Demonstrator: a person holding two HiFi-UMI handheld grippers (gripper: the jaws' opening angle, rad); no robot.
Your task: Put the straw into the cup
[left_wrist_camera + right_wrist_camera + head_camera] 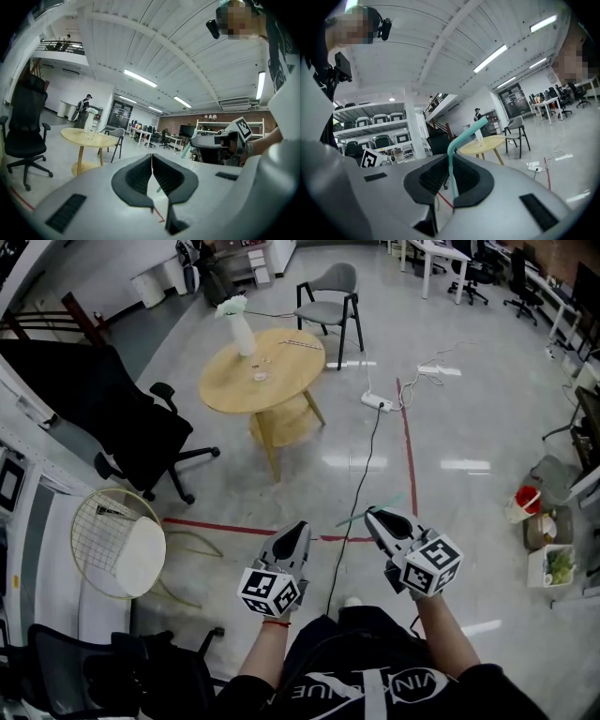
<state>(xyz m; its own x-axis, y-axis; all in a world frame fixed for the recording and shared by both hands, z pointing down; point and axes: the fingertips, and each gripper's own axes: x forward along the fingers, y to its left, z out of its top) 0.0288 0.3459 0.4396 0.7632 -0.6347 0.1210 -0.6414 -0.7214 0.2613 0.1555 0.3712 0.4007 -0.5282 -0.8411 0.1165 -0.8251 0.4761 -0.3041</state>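
Note:
A teal bendy straw [364, 512] sticks out leftward from my right gripper [371, 514], which is shut on it at waist height. In the right gripper view the straw [464, 133] rises between the closed jaws and bends right at the top. My left gripper [300, 526] is shut with nothing in it, a little left of the right one; its jaws meet [152, 156]. A small clear cup [260, 374] stands on the round wooden table [286, 381] a few steps ahead, near a white vase [242, 334].
A black office chair [122, 418] and a wire chair [117, 540] stand at the left. A grey chair [330, 296] is behind the table. A power strip [378, 401] and its black cable lie on the floor ahead, with red tape lines. Food containers [544, 540] sit at the right.

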